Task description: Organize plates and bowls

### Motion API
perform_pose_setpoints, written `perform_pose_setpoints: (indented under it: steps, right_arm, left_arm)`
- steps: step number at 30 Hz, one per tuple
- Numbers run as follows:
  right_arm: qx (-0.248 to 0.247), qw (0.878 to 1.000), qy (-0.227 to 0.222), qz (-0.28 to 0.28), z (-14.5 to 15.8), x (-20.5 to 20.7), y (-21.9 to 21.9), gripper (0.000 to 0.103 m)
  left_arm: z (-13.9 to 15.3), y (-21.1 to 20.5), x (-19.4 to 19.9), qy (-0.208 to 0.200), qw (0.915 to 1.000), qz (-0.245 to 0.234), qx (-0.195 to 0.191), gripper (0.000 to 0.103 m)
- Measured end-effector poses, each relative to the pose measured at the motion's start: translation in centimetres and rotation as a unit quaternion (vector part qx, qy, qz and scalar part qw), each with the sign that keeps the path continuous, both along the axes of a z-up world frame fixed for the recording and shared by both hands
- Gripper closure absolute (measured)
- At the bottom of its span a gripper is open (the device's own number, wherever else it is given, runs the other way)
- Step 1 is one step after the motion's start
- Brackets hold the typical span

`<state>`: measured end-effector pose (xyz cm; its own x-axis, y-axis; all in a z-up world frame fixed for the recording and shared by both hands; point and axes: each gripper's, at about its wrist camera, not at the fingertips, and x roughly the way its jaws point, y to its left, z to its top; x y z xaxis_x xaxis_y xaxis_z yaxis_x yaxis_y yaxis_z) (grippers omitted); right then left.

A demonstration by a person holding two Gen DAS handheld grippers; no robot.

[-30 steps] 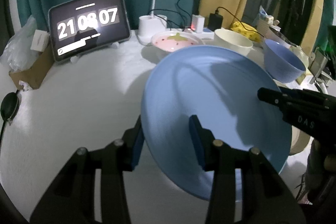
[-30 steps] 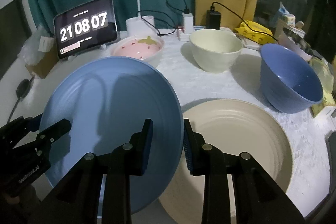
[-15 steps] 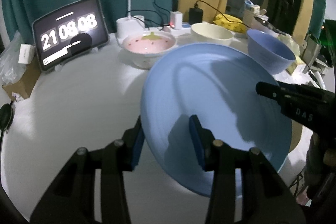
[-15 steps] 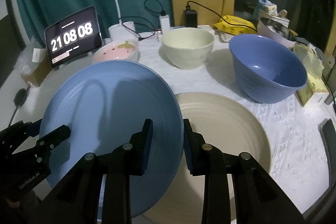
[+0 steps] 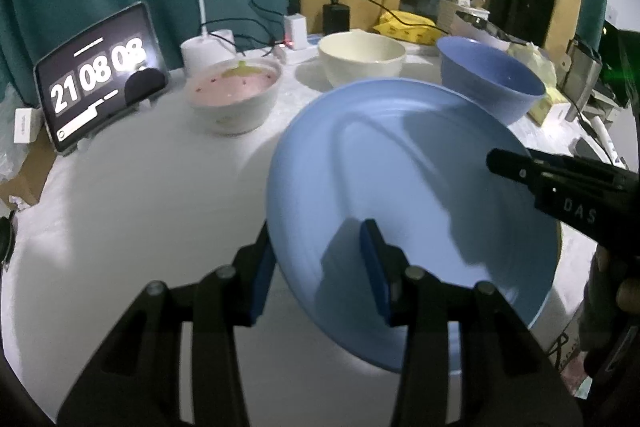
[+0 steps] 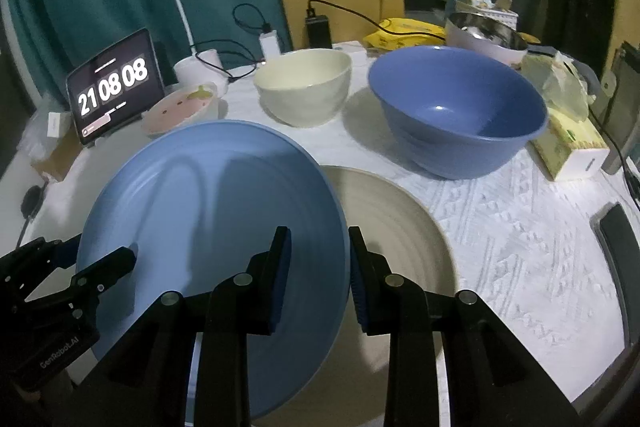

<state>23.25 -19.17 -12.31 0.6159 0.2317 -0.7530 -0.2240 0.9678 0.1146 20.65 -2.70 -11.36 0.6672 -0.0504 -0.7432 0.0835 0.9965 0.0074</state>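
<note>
A large blue plate (image 5: 412,187) is held off the table by both grippers. My left gripper (image 5: 320,263) is shut on its left rim. My right gripper (image 6: 318,267) is shut on its right rim; the plate shows in the right wrist view (image 6: 216,219) too. The plate partly overlaps a beige plate (image 6: 400,251) lying flat on the white tablecloth. Behind stand a blue bowl (image 6: 456,107), a cream bowl (image 6: 304,87) and a pink strawberry bowl (image 5: 234,95).
A tablet clock (image 5: 100,75) and a white desk lamp (image 6: 200,63) stand at the back left with chargers and cables. A tissue box (image 6: 568,143), a metal bowl (image 6: 480,31) and yellow packets crowd the right. A dark phone (image 6: 616,235) lies at the right edge.
Both grippers have carried the blue plate up and to the right, farther over the beige plate. The bowls now sit closer in view. The clock went from 21:08:07 to 21:08:08.
</note>
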Motion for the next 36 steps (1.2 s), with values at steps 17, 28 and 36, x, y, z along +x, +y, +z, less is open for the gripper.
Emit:
perform_pose_setpoints:
  steps: [17,28,36]
  right_arm:
    - [0.008,0.999,0.009,-0.032,-1.4,0.0,-4.6,0.073]
    - [0.007,0.999,0.003,-0.035,-1.5,0.2,-5.4,0.073]
    - [0.0,0.998,-0.017,-0.055,-0.5,0.4,-6.4,0.071]
  left_arm:
    - [-1.3,-4.2,1.0,0.017,0.9996,-0.022,-0.002,0.059]
    - [-1.7,-4.9,2.1,0.019,0.9993,-0.022,0.022,0.056]
    - [-1.5,-4.2,2.1,0.02,0.9996,-0.018,0.001,0.056]
